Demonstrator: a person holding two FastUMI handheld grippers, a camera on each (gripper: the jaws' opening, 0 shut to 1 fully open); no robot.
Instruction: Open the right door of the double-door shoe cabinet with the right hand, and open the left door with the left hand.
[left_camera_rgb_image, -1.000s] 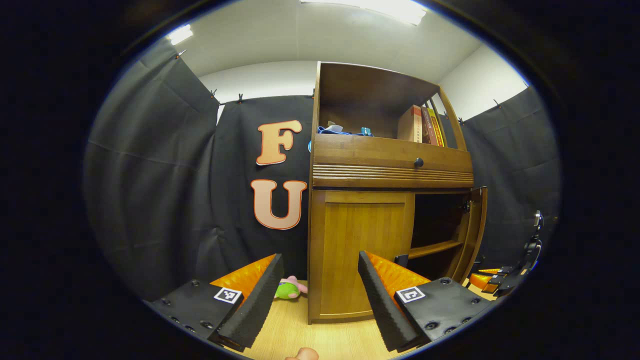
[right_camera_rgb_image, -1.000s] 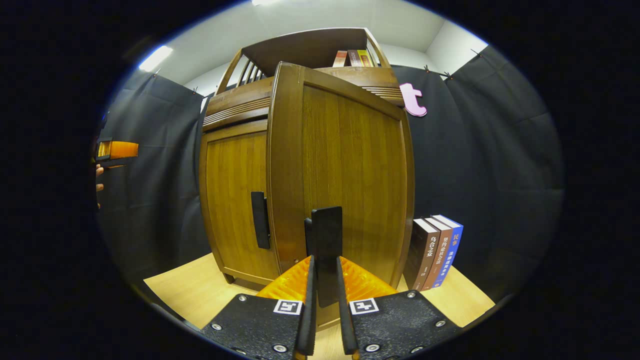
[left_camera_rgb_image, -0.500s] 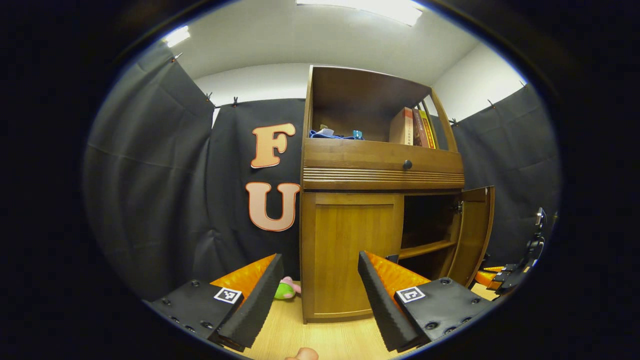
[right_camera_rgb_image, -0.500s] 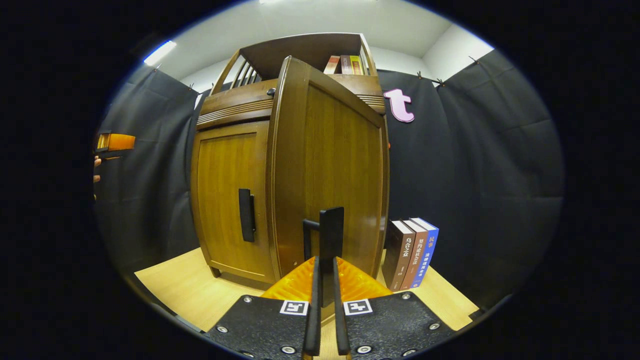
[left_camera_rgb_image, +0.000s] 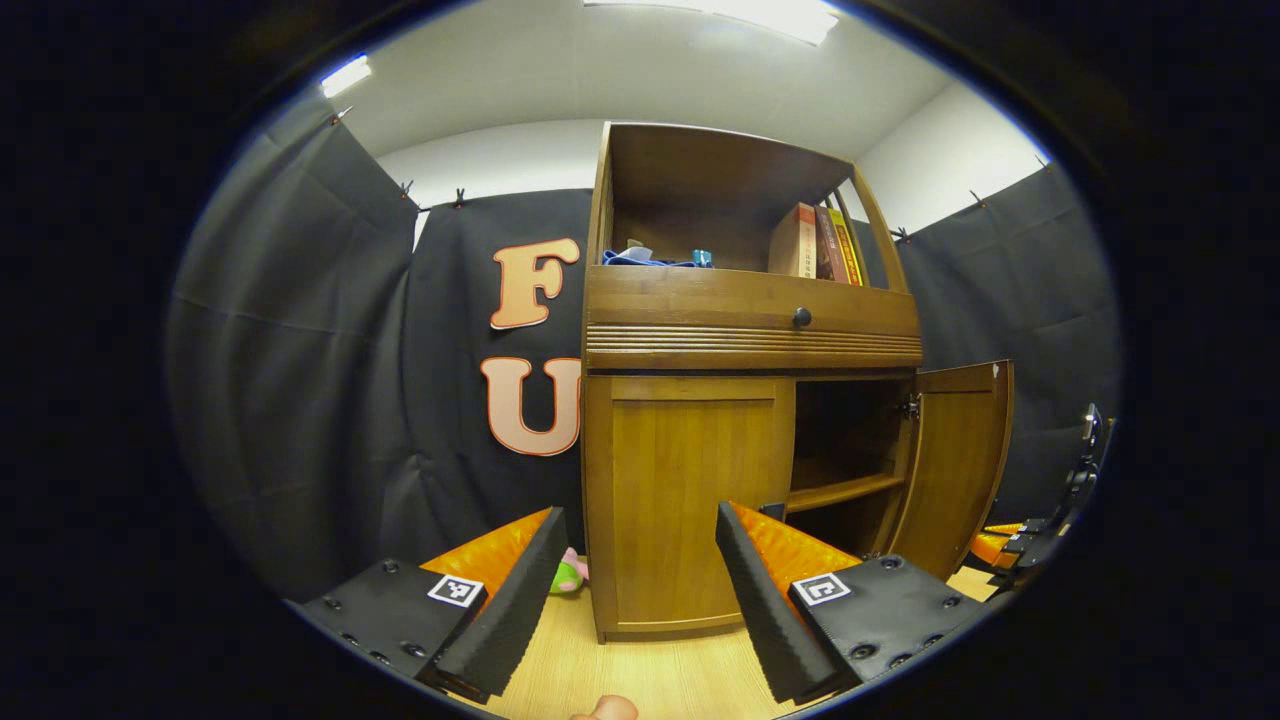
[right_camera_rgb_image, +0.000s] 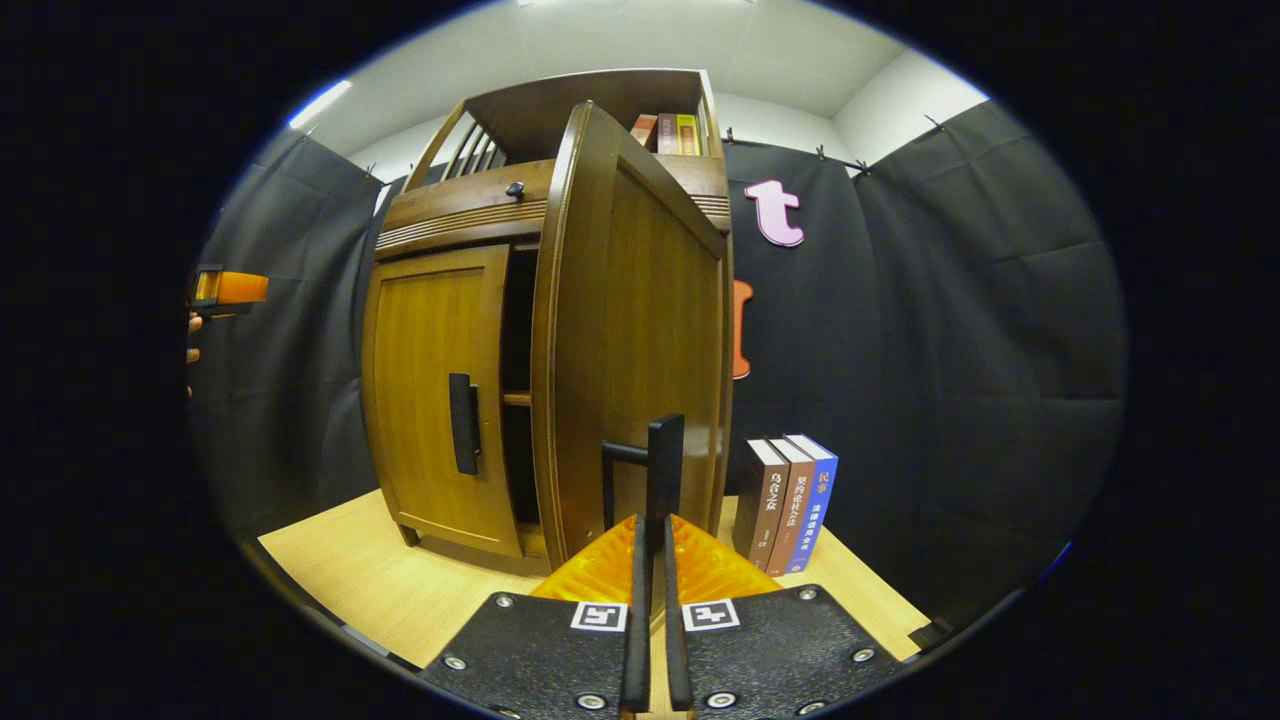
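The wooden shoe cabinet (left_camera_rgb_image: 750, 330) stands ahead on a light tabletop. Its left door (left_camera_rgb_image: 690, 500) is closed, and the black handle (right_camera_rgb_image: 462, 423) on it is free. The right door (right_camera_rgb_image: 640, 330) stands swung well out, showing a dark inside with a shelf (left_camera_rgb_image: 840, 492). My right gripper (right_camera_rgb_image: 651, 530) is shut on the right door's black handle (right_camera_rgb_image: 662, 460). My left gripper (left_camera_rgb_image: 640, 590) is open in front of the left door, a short way off and touching nothing. In the left gripper view the right gripper (left_camera_rgb_image: 1010, 545) sits low beside the open door.
A small green and pink plush toy (left_camera_rgb_image: 568, 572) lies left of the cabinet's foot. Three books (right_camera_rgb_image: 790, 495) stand right of the cabinet, close behind the open door. More books (left_camera_rgb_image: 815, 242) fill the top shelf above a drawer knob (left_camera_rgb_image: 801, 317). The tabletop (right_camera_rgb_image: 350, 570) stretches in front.
The right door has swung wider open with my right gripper holding its handle. The left gripper has shifted slightly, so the cabinet sits further left in its view; it stays open.
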